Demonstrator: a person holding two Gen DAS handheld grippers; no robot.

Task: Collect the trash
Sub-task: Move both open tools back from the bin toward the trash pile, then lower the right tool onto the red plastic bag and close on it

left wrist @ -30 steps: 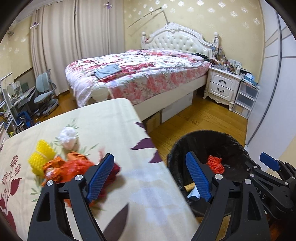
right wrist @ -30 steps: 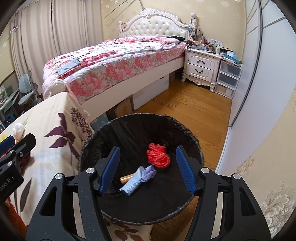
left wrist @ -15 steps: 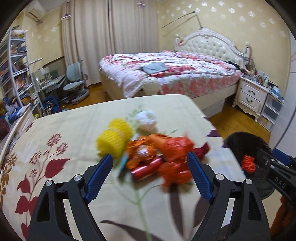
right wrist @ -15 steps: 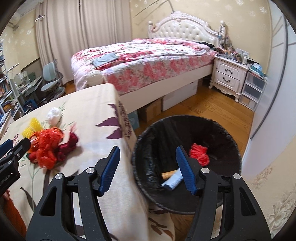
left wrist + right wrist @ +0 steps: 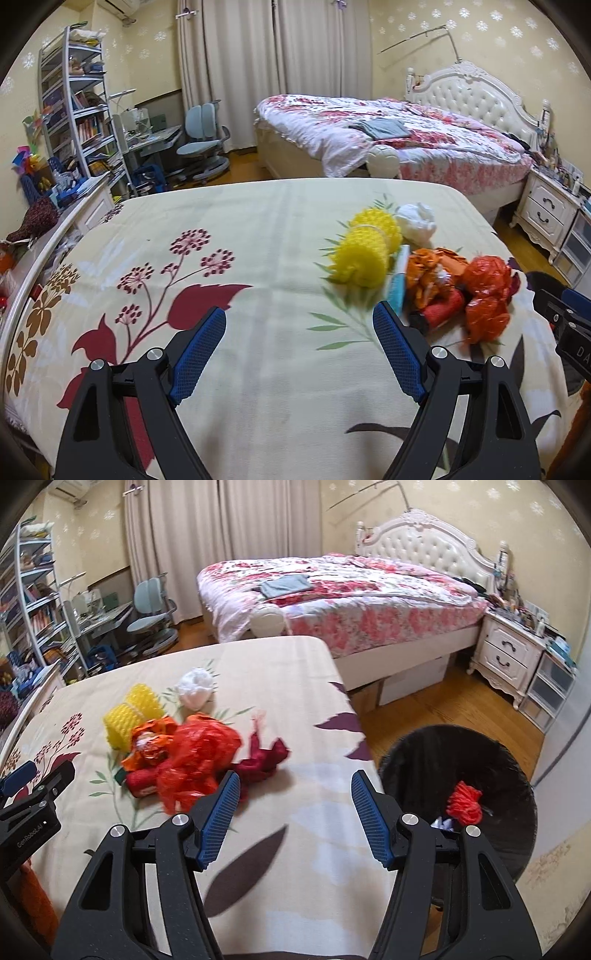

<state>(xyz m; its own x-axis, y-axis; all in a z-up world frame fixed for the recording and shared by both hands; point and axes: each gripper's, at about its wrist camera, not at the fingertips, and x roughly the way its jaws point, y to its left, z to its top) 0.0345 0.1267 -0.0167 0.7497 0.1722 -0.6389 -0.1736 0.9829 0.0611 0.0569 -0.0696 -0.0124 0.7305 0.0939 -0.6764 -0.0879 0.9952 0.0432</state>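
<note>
Left wrist view. The left hand-held gripper [image 5: 299, 349] hangs released and empty over the middle of the desk [image 5: 258, 229], which is covered by a floral cloth. The trash pile lies ahead and to its right, near the desk's right edge: a yellow foam net [image 5: 364, 251], a white crumpled tissue [image 5: 417, 221] just behind it, a teal strip [image 5: 398, 286], an orange wrapper [image 5: 428, 275] and a red plastic bag [image 5: 485, 291]. The yellow foam net is a short roll whose long axis runs from near left to far right. The teal strip points almost straight away from the jaws, its near end close to the right finger. The right hand-held gripper [image 5: 565, 314] enters at the right edge, beside the red plastic bag.

Right wrist view. The right hand-held gripper [image 5: 295, 816] is likewise spread wide and holds nothing. The pile lies ahead and to its left; a dark red wrapper [image 5: 264, 758] and the red plastic bag [image 5: 199, 753] sit just beyond its left finger. The black bin [image 5: 413, 753] stands on the floor off the desk's right edge, with red netting [image 5: 463, 805] inside. Judged from both views, the right gripper is nearer the red items and the left nearer the net and the strip.
</note>
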